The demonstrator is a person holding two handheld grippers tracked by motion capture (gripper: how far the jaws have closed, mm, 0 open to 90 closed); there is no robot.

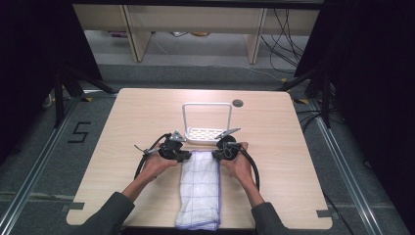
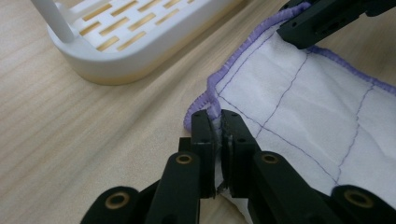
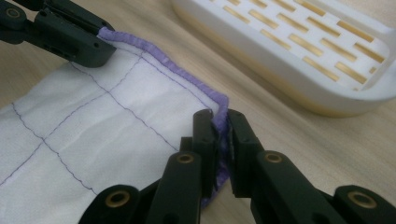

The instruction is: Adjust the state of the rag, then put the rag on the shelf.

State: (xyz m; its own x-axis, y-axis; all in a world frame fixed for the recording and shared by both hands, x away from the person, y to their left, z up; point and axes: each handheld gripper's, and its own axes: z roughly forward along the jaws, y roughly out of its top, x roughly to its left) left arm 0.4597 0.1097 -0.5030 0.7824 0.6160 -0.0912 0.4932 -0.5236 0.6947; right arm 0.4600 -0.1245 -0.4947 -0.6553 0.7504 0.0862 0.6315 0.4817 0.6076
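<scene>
A white cloth (image 1: 200, 188) with thin purple grid lines and a purple hem lies folded lengthwise on the wooden table (image 1: 122, 147), running from its front edge toward the middle. My left gripper (image 1: 185, 155) is shut on the cloth's far left corner (image 2: 205, 105), with the hem pinched between the pads. At the far right corner (image 3: 219, 109) my right gripper (image 1: 216, 154) is shut on the hem. In the left gripper view the right gripper (image 2: 327, 21) shows at the top; the left gripper (image 3: 60, 32) shows in the right gripper view.
A white slotted rack (image 1: 207, 133) with a tall loop handle (image 1: 207, 105) stands just beyond the cloth's far edge, close to both grippers. A round grommet (image 1: 238, 103) sits in the tabletop behind it. Dark frames and cables flank the table.
</scene>
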